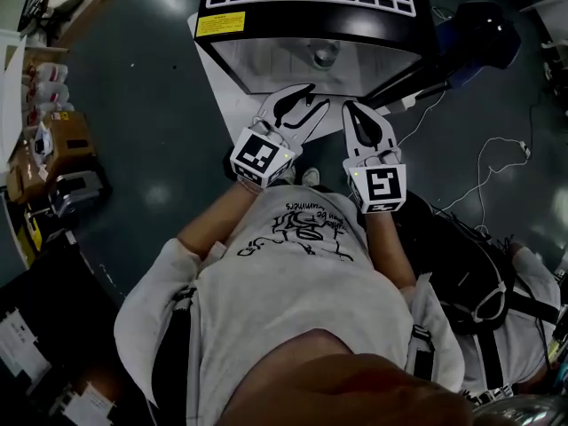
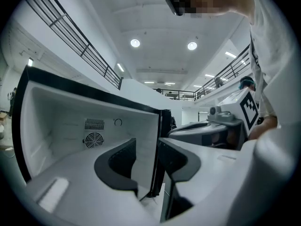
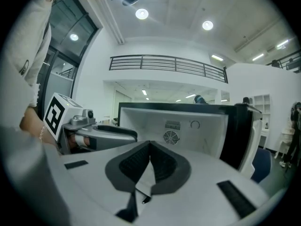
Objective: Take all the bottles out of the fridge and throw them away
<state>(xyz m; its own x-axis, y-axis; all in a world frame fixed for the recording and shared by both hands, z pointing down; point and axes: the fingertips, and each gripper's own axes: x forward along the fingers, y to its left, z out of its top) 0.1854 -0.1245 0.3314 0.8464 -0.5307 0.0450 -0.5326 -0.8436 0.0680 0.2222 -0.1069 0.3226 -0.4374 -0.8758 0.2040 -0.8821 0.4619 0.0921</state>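
Note:
The black mini fridge [image 1: 311, 11] stands open in front of me, its white inside [image 2: 80, 126] lit, with a round fan [image 3: 170, 136] on the back wall. No bottle shows in any view. My left gripper [image 1: 309, 98] is held level before the opening, its jaws apart and nothing between them [image 2: 146, 145]. Beside it my right gripper [image 1: 353, 106] points slightly down at the fridge, its dark pads meeting at the tips [image 3: 150, 145] with nothing in them. Each gripper shows in the other's view, left gripper [image 3: 94, 133] and right gripper [image 2: 221, 126].
The fridge door [image 3: 237, 131] hangs open at the right. Cardboard boxes [image 1: 62, 140] and clutter line the floor at left. A black bag [image 1: 461, 264] and white cables [image 1: 497, 158] lie at right. A blue chair base [image 1: 484, 34] stands by the fridge.

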